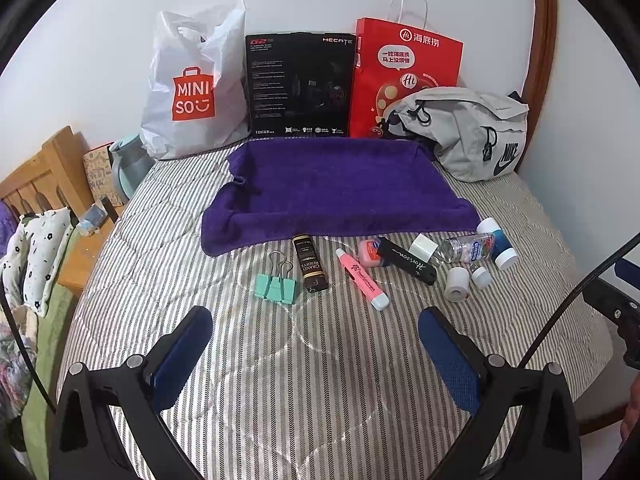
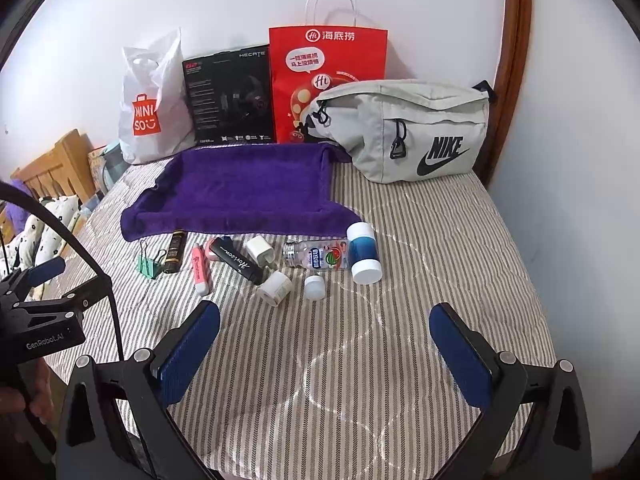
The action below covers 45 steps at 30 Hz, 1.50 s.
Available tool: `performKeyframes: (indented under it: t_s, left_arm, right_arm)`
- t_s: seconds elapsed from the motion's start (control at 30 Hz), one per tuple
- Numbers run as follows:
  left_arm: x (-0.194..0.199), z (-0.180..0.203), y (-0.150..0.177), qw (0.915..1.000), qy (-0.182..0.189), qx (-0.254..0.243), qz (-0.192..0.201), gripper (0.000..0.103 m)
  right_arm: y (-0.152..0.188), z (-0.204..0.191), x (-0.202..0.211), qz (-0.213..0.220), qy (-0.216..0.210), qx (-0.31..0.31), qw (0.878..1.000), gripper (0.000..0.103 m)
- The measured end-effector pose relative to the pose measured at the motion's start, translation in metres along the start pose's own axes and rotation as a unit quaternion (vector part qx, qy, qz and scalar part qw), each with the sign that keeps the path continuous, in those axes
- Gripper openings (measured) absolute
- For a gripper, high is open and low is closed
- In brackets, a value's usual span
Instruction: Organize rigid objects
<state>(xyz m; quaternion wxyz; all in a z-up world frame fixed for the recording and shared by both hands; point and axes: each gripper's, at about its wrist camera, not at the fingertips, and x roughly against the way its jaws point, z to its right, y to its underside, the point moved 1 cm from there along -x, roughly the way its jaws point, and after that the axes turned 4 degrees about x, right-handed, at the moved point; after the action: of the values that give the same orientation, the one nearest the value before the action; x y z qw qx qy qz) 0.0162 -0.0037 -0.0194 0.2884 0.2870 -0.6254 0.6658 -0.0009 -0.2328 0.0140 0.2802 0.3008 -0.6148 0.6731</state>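
Both my left gripper (image 1: 316, 344) and right gripper (image 2: 324, 340) hang wide and empty over the bed (image 1: 280, 380). The clutter (image 1: 400, 264) lies packed below the towel (image 1: 336, 188); I judge a grab could knock the round bottle (image 2: 320, 258) rolling.

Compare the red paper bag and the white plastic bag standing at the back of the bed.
The red paper bag is stiff and flat-faced, with thin cord handles; the white plastic bag is crumpled, with a cut-out handle. The red paper bag stands right of the black box, partly hidden by the grey waist bag; the white plastic bag stands left of it. Both lean upright against the wall.
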Motion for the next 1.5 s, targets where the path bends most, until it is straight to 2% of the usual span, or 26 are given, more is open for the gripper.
performKeyframes:
  t_s: [1.5]
  left_arm:
    - [-0.0018, -0.0019, -0.0024, 1.0000, -0.001, -0.008, -0.002, 0.103]
  right_arm:
    - [-0.0019, -0.0049, -0.0095, -0.010, -0.002, 0.007, 1.000, 0.103]
